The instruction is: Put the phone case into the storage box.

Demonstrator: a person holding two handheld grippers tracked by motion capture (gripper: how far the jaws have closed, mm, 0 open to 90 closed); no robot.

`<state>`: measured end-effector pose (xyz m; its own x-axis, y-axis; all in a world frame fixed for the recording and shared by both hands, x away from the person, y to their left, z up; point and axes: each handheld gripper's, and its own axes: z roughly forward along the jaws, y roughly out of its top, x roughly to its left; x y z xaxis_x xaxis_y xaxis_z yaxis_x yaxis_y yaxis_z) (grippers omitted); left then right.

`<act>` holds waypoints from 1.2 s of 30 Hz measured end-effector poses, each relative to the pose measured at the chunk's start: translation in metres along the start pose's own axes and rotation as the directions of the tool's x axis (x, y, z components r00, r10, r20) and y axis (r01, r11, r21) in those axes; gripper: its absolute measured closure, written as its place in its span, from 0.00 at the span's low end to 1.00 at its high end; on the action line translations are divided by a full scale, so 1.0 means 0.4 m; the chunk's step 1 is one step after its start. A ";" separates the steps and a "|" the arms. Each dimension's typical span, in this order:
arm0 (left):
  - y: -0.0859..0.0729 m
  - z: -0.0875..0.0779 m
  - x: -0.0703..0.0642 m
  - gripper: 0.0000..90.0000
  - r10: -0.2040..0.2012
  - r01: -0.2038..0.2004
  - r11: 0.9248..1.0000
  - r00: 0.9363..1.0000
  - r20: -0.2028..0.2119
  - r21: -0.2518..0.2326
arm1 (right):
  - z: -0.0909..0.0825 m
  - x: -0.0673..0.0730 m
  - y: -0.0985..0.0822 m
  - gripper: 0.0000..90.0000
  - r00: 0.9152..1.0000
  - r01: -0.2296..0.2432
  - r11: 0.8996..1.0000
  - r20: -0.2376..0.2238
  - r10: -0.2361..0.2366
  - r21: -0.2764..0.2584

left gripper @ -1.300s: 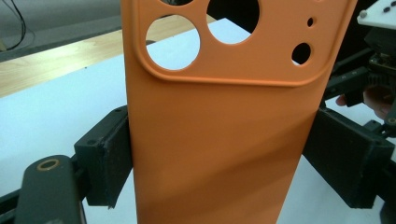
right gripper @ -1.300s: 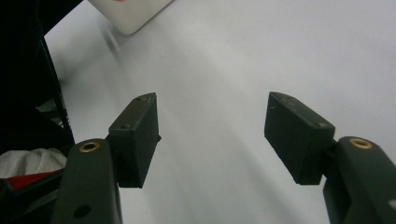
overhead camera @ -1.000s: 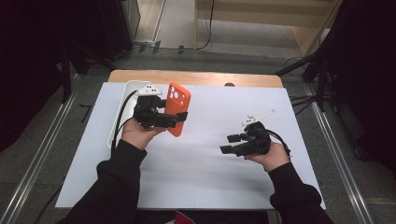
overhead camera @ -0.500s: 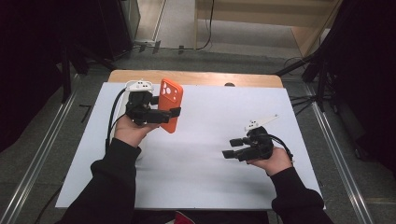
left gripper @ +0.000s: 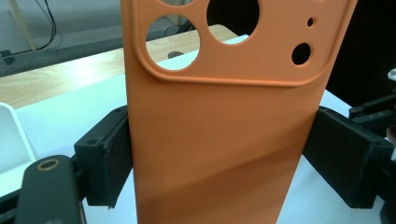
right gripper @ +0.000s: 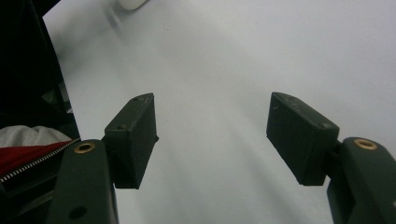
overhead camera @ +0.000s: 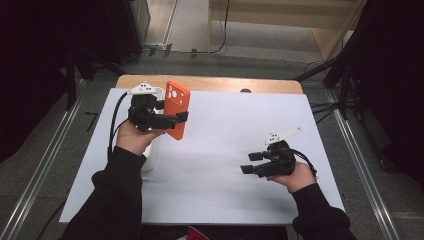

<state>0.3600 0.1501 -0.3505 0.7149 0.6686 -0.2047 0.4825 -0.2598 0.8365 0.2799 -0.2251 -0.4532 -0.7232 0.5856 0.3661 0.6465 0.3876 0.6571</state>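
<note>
Orange phone case [overhead camera: 176, 109] pinched by its two long sides in the left gripper [overhead camera: 176, 119], standing upright above the far left part of the white mat [overhead camera: 225, 130], camera holes at the top. Right gripper [overhead camera: 248, 163] spread wide with nothing in it, low over the near right part of that mat, well apart from the case.

The left gripper [overhead camera: 177, 118] holds an orange phone case [overhead camera: 176, 108] upright between its jaws. The right gripper [overhead camera: 252, 163], well apart to its right, has empty, parted jaws over the white table [overhead camera: 220, 125].
</note>
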 end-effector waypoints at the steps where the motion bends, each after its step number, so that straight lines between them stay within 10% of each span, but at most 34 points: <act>1: 0.001 -0.001 0.001 0.16 -0.002 0.002 1.000 1.000 -0.001 0.000 | -0.001 0.000 -0.003 0.36 1.000 -0.002 1.000 0.001 0.002 0.002; 36: 0.006 -0.029 0.070 0.16 -0.034 0.033 0.999 0.998 -0.057 -0.013 | -0.001 0.000 -0.084 0.36 1.000 -0.027 1.000 0.009 0.027 -0.007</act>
<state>0.3755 0.1764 -0.3483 0.6683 0.7154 -0.2040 0.4993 -0.2281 0.8359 0.2579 -0.2383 -0.4751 -0.7030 0.6026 0.3778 0.6642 0.3663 0.6516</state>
